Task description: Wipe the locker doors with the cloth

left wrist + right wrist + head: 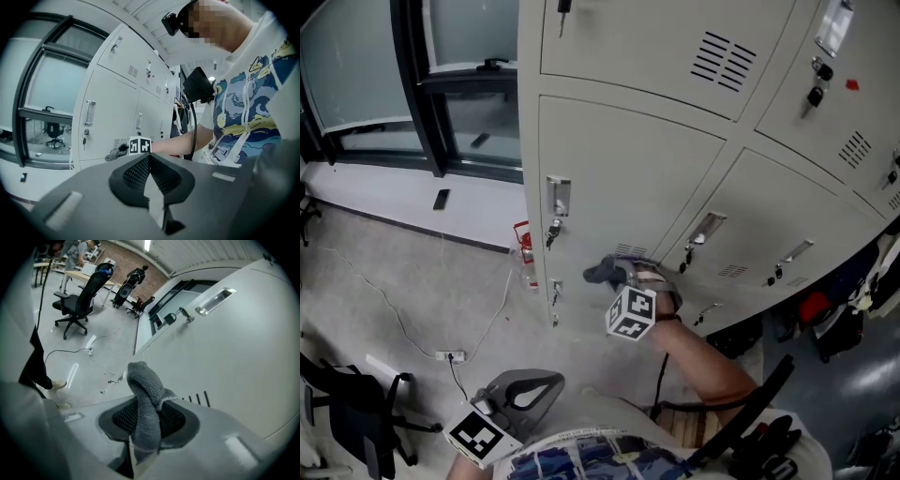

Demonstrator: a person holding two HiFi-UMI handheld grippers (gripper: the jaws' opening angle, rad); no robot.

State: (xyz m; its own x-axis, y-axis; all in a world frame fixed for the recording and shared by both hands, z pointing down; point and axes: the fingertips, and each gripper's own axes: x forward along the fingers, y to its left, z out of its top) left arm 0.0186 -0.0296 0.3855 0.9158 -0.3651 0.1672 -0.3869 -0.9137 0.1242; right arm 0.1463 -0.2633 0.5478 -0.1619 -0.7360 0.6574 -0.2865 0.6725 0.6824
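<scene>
Beside the pale metal locker door (pixel 619 169), the right gripper (pixel 150 404) is clamping a forward-jutting grey fleecy cloth (pixel 143 380), the closed left gripper (pixel 148 157) hanging farther back.

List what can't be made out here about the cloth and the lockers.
- Whether the cloth touches the locker door: in the head view the right hand-held gripper covers the contact, and in the right gripper view the cloth's own fold does.
- The top lockers: cut off by the head view's upper edge.
- The keys: too small in every view for any marking to be read.
</scene>
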